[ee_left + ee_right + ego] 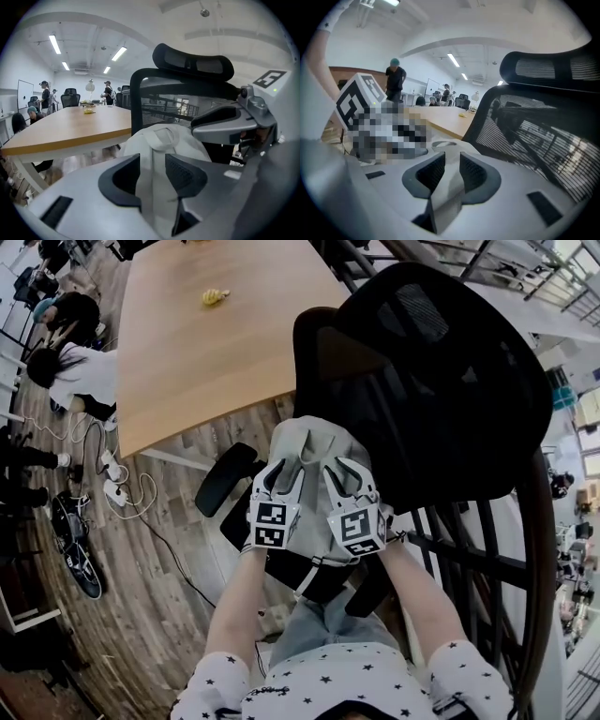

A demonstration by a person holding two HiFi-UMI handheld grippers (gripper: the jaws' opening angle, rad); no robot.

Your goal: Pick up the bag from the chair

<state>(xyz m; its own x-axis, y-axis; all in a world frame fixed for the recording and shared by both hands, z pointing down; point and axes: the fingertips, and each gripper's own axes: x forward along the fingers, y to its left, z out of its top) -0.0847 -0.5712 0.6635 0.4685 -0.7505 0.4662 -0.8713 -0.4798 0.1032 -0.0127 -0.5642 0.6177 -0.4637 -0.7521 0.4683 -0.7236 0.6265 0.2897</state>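
The grey fabric bag on the office chair looks soft and light. Its straps, likely the best hold, lie loose between the parted jaws of the left gripper and the right gripper.

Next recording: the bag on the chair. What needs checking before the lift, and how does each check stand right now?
1. The bag rests on the chair, within reach: ok.
2. Bag fabric sits between the left gripper jaws: ok.
3. The strap runs between the right gripper jaws: ok.
4. Both grippers clamped for lifting: not ok, the jaws stand apart.
5. Bag free of the armrest: cannot tell, its underside is hidden.
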